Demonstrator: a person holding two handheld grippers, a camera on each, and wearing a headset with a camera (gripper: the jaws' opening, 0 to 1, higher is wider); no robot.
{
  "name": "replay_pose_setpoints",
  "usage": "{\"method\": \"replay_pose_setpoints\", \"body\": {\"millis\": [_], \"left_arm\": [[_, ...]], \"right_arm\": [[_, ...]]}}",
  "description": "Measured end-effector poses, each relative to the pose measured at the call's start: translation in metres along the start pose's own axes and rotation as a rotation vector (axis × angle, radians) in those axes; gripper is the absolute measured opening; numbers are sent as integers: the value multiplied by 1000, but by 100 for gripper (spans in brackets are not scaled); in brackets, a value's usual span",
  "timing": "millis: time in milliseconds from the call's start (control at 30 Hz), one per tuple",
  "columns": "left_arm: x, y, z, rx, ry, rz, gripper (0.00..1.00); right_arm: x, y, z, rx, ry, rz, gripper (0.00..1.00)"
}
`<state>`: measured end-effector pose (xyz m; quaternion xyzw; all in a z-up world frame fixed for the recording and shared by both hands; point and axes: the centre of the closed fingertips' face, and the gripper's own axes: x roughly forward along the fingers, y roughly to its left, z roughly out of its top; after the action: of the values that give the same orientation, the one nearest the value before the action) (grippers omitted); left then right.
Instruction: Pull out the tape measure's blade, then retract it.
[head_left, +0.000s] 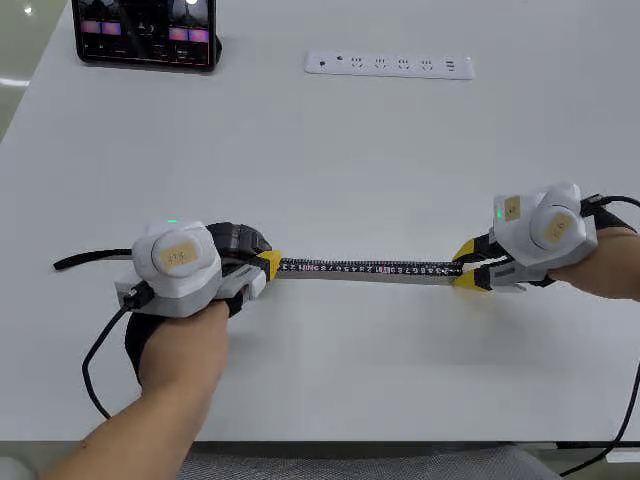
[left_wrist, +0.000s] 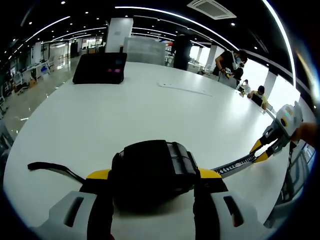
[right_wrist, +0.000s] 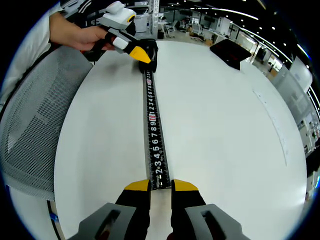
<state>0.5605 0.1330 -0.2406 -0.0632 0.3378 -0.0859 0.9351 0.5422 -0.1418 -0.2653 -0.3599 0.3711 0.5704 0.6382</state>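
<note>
Gripping the tape measure (left_wrist: 152, 172) in the left gripper (head_left: 262, 268), jaws spread to the width of the black case and pressed against its two flanks, yellow tips reaching just past its sides. Probably held this way to anchor the case low on the tabletop (head_left: 350, 150) against a pull from the far end. Seated deep between those jaws, mouth turned toward the right gripper (head_left: 466, 270), with the wrist strap (left_wrist: 50, 167) trailing off to the opposite side.

Pinching the blade (right_wrist: 152, 120) at its very end with the right gripper, jaws drawn nearly together with nothing but the blade's tip between the yellow tips. Seemingly a narrow, end-on hold, suited to so thin a strip. Running straight out ahead of those jaws, printed face up, low over the tabletop, to the case well ahead; cannot tell whether touching the surface. Lined up jaw to jaw, apparently so as to load the blade along its length rather than kink it. Judged as drawn out a fair way, retraction not yet begun.
</note>
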Motion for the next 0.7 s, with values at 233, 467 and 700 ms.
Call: {"method": "replay_pose_setpoints", "body": {"millis": [233, 467, 700], "left_arm": [[0, 1, 0, -5, 9, -4, 60], [0, 1, 0, -15, 13, -7, 60], [0, 1, -1, -28, 16, -12, 60]], "right_arm": [[0, 0, 0, -1, 0, 3, 12], [-6, -3, 12, 25, -47, -7, 11], [0, -4, 20, 7, -48, -1, 11]]}}
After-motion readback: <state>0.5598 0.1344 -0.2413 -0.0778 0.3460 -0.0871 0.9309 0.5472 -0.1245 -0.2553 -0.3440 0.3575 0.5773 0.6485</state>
